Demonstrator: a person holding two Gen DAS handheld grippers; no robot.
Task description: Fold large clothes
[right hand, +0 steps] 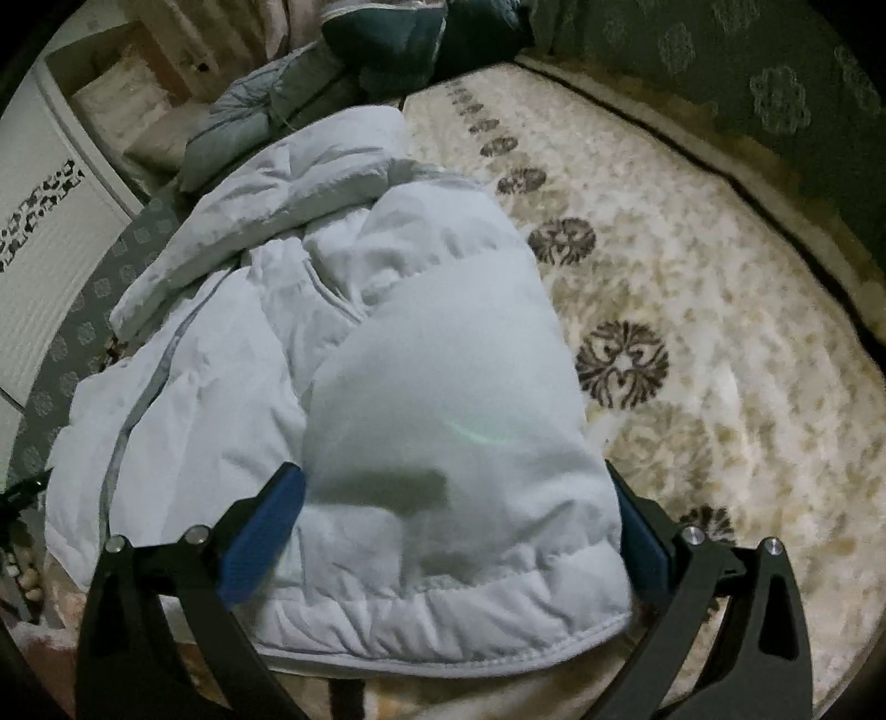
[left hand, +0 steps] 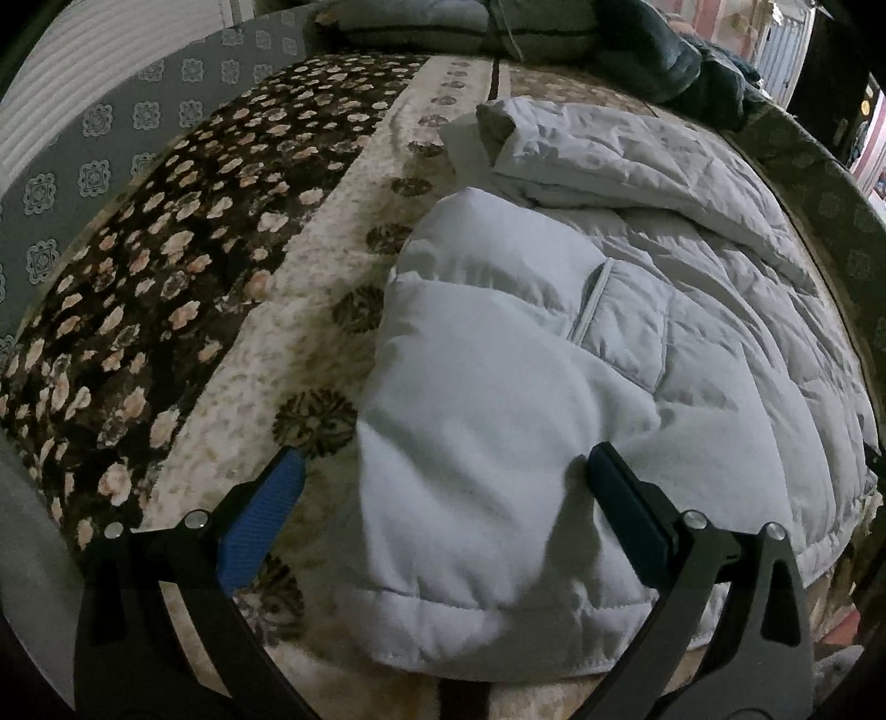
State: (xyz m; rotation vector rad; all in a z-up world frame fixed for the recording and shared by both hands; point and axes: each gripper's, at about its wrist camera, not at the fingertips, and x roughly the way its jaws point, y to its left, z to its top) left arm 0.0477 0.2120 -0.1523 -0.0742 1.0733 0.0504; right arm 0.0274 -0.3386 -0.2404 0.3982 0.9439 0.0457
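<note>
A pale grey-white puffer jacket [left hand: 681,266] lies on the bed, partly folded, with a puffy panel turned over its zip side. My left gripper [left hand: 446,457] is open, its blue-padded fingers [left hand: 260,526] wide apart on either side of the jacket's near hem. In the right wrist view the same jacket [right hand: 421,310] fills the middle. My right gripper [right hand: 454,476] is also open and straddles the thick stitched hem, with the fabric between its fingers but not pinched. A sleeve or hood bunches at the jacket's far end.
The bed is covered by a cream blanket with dark medallions [right hand: 692,266] and a brown flowered band [left hand: 166,266]. Dark bedding and pillows [left hand: 637,50] pile up at the far end. A grey patterned bed edge [right hand: 72,343] and a white cabinet [right hand: 50,221] stand beside it.
</note>
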